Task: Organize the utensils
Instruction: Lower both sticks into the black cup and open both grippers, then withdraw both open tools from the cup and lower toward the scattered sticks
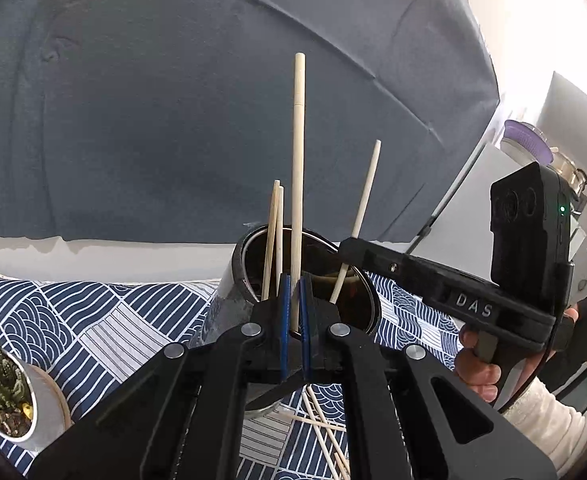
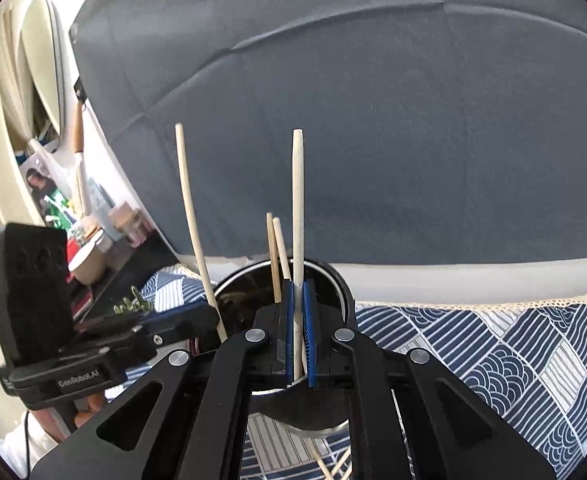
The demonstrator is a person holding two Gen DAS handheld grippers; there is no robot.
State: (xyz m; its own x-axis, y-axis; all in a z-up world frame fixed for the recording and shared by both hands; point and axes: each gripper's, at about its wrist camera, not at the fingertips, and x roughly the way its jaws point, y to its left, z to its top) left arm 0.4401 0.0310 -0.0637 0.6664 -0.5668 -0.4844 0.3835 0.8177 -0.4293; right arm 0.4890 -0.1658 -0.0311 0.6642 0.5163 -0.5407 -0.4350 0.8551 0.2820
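Observation:
My left gripper (image 1: 295,286) is shut on a pale wooden chopstick (image 1: 298,152) that stands upright over the dark metal holder cup (image 1: 231,296). Two thinner chopsticks (image 1: 273,232) lean inside the cup. From the right, my right gripper (image 1: 345,252) reaches over the cup's rim with a tilted chopstick (image 1: 367,188). In the right wrist view the right gripper (image 2: 299,290) is shut on its upright chopstick (image 2: 298,200) above the cup (image 2: 345,292). The left gripper (image 2: 207,316) holds its chopstick (image 2: 191,220) at the left.
Several loose chopsticks (image 1: 321,428) lie on the blue wave-pattern tablecloth (image 1: 93,320) in front of the cup. A small plant in a white pot (image 1: 45,404) stands at the near left. A dark grey cloth backdrop (image 1: 173,120) hangs behind the table. Shelves with clutter (image 2: 89,256) stand at the left.

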